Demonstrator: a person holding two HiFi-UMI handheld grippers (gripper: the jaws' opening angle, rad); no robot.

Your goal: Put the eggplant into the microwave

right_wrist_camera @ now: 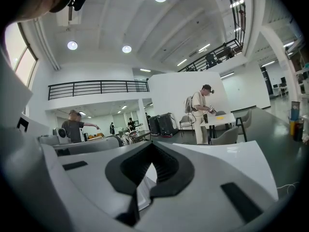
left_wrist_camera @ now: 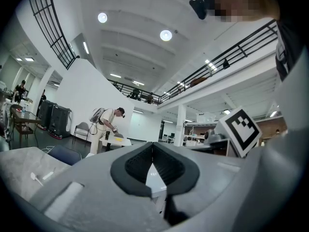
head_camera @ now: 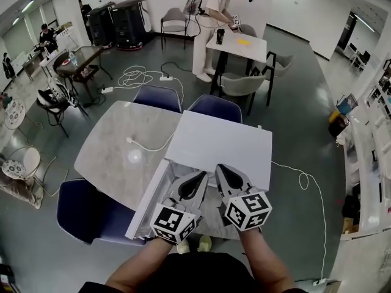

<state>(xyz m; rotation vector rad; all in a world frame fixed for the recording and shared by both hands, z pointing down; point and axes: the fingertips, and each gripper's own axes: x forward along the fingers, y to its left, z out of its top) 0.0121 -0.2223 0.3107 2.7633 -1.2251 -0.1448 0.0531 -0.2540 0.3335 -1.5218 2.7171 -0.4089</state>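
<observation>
White boxy microwave (head_camera: 220,144) sits on a grey marble-look tabletop (head_camera: 113,148). Its white door panel (head_camera: 146,200) is swung out from the microwave's front corner, at the head view's left. Both grippers are side by side right at the microwave's front edge, btwn door and body. L gripper (head_camera: 197,182) is the one nearer the door, R gripper (head_camera: 223,174) just beside it. In the left gripper view, L gripper's (left_wrist_camera: 152,151) dark pads meet at the tips w/ nothing btwn them. Same in the right gripper view: R gripper's (right_wrist_camera: 151,151) jaws are together and empty. Eggplant: can't find it in any view. A thin white cable (head_camera: 149,146) lies on the table, left of the microwave. Two blue chairs (head_camera: 157,96) stand behind the microwave, a third (head_camera: 85,211) left of the door.
</observation>
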